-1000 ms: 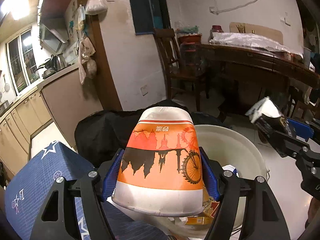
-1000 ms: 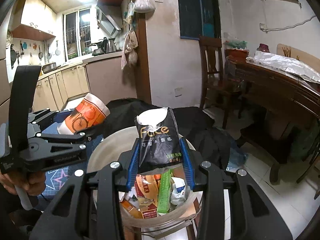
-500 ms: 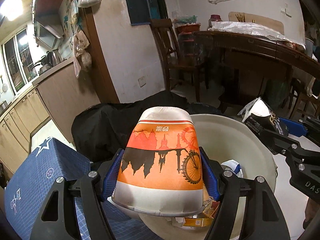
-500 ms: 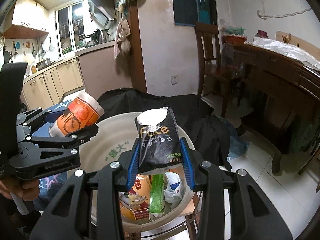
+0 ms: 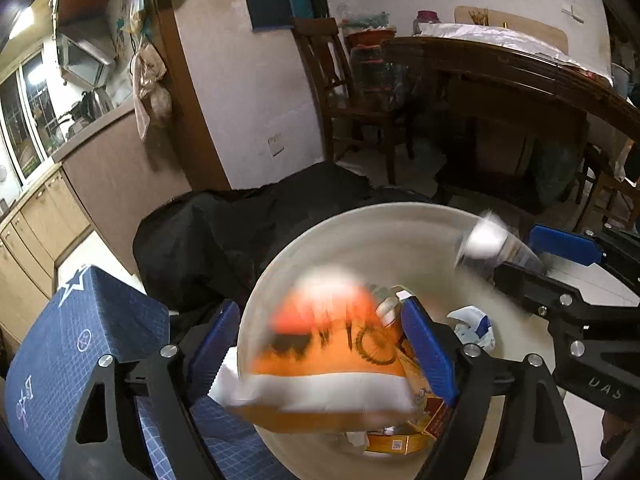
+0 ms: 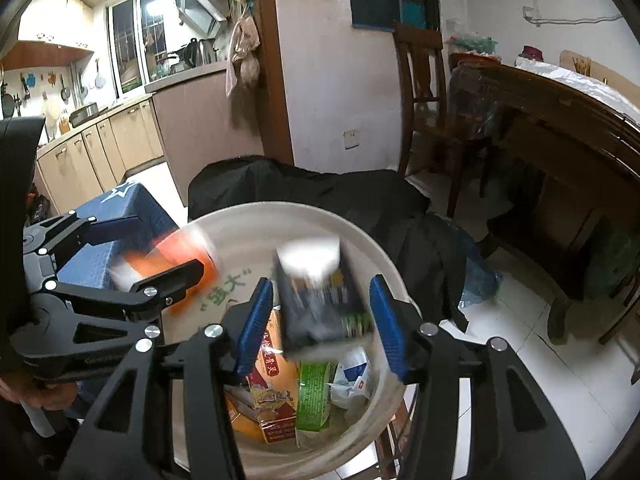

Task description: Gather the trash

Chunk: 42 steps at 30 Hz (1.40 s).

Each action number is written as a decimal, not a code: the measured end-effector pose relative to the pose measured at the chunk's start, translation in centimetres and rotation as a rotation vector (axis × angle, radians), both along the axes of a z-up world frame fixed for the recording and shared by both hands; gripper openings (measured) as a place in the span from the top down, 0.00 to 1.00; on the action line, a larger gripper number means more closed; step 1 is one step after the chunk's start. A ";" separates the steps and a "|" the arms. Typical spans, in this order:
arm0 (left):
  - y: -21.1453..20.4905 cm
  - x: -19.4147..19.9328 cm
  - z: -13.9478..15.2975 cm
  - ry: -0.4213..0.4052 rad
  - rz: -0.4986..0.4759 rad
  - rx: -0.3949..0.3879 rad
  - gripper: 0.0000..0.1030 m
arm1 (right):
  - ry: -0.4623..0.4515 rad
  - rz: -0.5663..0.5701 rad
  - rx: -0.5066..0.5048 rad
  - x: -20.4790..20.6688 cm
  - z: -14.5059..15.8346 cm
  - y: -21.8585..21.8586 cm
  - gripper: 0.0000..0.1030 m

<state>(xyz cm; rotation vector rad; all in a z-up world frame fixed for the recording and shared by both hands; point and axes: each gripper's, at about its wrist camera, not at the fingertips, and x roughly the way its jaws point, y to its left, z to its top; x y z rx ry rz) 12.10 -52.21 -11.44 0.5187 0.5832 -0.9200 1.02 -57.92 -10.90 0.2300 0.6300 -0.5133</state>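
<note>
An orange-and-white paper cup [image 5: 332, 344] hangs blurred between the blue pads of my left gripper [image 5: 320, 312], whose jaws are opening; the pads stand off its sides. In the right wrist view a black tissue pack [image 6: 320, 300], also blurred, is between the pads of my right gripper [image 6: 320, 284], whose jaws are opening with gaps on both sides. Both items are over a white round bin [image 5: 320, 232] [image 6: 280, 208] that holds a green packet [image 6: 314, 396], a red-orange carton [image 6: 276, 384] and crumpled wrappers. The left gripper [image 6: 160, 248] and orange cup [image 6: 176, 260] show at left there.
A blue star-printed box [image 5: 80, 332] sits left of the bin, with black fabric [image 5: 240, 220] heaped behind it. A wooden chair [image 5: 348, 92] and a dark wooden table [image 5: 520, 80] stand beyond. A hand [image 6: 36, 392] grips the left gripper's handle. White floor tiles [image 6: 520, 320] lie at right.
Both grippers have sunk closer over the bin. Their jaws have widened, and the cup and the black pack, held firmly before, are now loose and blurred, slipping downward.
</note>
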 end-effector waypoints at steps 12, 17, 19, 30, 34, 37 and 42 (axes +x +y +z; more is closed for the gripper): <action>5.6 0.2 1.2 0.001 -0.004 -0.053 0.19 | -0.039 -0.079 -0.025 -3.2 1.0 3.5 0.31; 11.2 -3.4 2.3 -0.034 -0.099 -0.097 0.16 | -0.042 -0.165 -0.112 -7.5 2.4 9.1 0.06; 14.2 -5.3 2.8 -0.039 -0.142 -0.129 0.12 | -0.047 -0.204 -0.180 -9.3 3.0 11.6 0.06; 27.1 -12.0 4.7 -0.081 -0.167 -0.373 0.04 | 0.001 -0.299 -0.280 -17.1 5.2 22.0 0.05; 29.9 -13.3 5.0 -0.095 -0.075 -0.419 0.04 | 0.001 -0.321 -0.289 -19.7 5.0 23.9 0.05; 30.9 -13.9 5.6 -0.124 -0.034 -0.428 0.04 | 0.025 -0.344 -0.266 -21.2 4.6 24.3 0.05; 32.2 -15.2 6.0 -0.218 -0.041 -0.444 0.04 | 0.006 -0.406 -0.287 -22.4 4.4 25.3 0.05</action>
